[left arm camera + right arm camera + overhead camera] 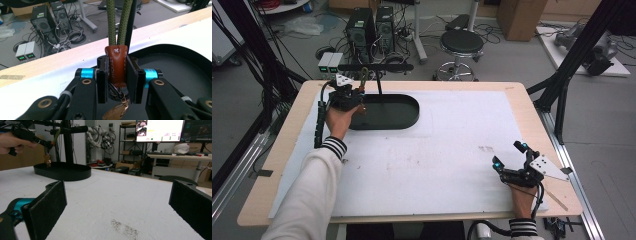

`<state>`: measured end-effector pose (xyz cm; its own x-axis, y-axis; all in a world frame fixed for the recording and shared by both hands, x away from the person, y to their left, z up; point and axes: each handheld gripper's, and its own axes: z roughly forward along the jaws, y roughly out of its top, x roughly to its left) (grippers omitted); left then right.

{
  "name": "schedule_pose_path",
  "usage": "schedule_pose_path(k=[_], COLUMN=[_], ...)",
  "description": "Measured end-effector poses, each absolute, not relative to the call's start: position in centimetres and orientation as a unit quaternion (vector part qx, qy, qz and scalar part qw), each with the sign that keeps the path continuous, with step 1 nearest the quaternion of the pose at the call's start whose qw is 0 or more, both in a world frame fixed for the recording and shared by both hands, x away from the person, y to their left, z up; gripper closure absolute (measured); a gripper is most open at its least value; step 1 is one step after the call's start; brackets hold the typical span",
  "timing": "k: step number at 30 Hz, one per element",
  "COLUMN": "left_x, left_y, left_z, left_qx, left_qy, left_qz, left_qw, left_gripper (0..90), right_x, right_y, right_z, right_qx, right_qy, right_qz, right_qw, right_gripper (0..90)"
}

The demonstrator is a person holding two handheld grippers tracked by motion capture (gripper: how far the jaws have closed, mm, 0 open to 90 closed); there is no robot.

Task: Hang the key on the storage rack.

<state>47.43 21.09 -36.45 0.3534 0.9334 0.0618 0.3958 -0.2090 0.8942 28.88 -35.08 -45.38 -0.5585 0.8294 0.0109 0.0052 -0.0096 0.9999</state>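
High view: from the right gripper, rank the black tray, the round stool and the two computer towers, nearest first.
Measured from the right gripper at the table's near right corner:
1. Black tray, on the table, far left.
2. Round stool, on the floor beyond the table's far edge.
3. Computer towers, on the floor, farther back and left.

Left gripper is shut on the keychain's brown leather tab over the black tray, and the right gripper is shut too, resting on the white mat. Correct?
Not quite: the right gripper is open, its jaws standing wide apart in the right gripper view. The rest holds.
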Motion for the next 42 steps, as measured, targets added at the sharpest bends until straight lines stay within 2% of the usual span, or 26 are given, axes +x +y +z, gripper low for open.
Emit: schedule_pose_path(k=[6,7,8,9,11,13,15,20,24,31,42], left_x=[47.4,47.5,47.5,47.6,47.6,47.5,47.3,45.6,43.5,38.4,31.8], left_y=[21.2,21.3,21.4,21.5,21.6,21.8,22.0,22.4,22.9,25.1,29.5], left_z=[-36.4,-36.5,-36.5,-36.6,-36.8,-36.8,-36.8,-36.2,-35.5,-35.2,-38.9], left_qx=[0.703,0.703,0.705,0.704,0.706,0.714,0.715,0.704,0.714,0.701,0.678], left_qy=[0.476,0.476,0.475,0.478,0.477,0.465,0.451,0.401,0.355,0.306,0.308], left_qz=[0.318,0.312,0.308,0.304,0.3,0.294,0.267,0.259,0.247,0.273,0.277], left_qw=[0.422,0.427,0.427,0.428,0.429,0.435,0.462,0.527,0.55,0.584,0.607], left_gripper=[72.0,71.2,66.5,66.5,49.3,36.5,21.7,1.7,1.7,1.7,1.7], right_x=[28.9,28.9,28.9,28.9,28.9,28.9,28.9,29.0,28.9,28.9,28.8], right_y=[-35.1,-35.1,-35.1,-35.1,-35.1,-35.1,-35.1,-35.1,-35.1,-35.0,-34.9], right_z=[-45.4,-45.4,-45.4,-45.4,-45.4,-45.4,-45.4,-45.4,-45.4,-45.4,-45.4], right_qx=[0.335,0.335,0.337,0.337,0.338,0.337,0.338,0.335,0.334,0.333,0.331], right_qy=[0.622,0.622,0.623,0.623,0.622,0.623,0.623,0.624,0.624,0.626,0.628], right_qz=[0.627,0.626,0.626,0.626,0.626,0.626,0.626,0.625,0.624,0.623,0.62], right_qw=[0.33,0.329,0.328,0.328,0.326,0.327,0.326,0.329,0.33,0.331,0.334], right_gripper=[0.4,0.4,0.4,0.4,0.4,0.4,0.4,0.4,0.4,0.4,0.3])
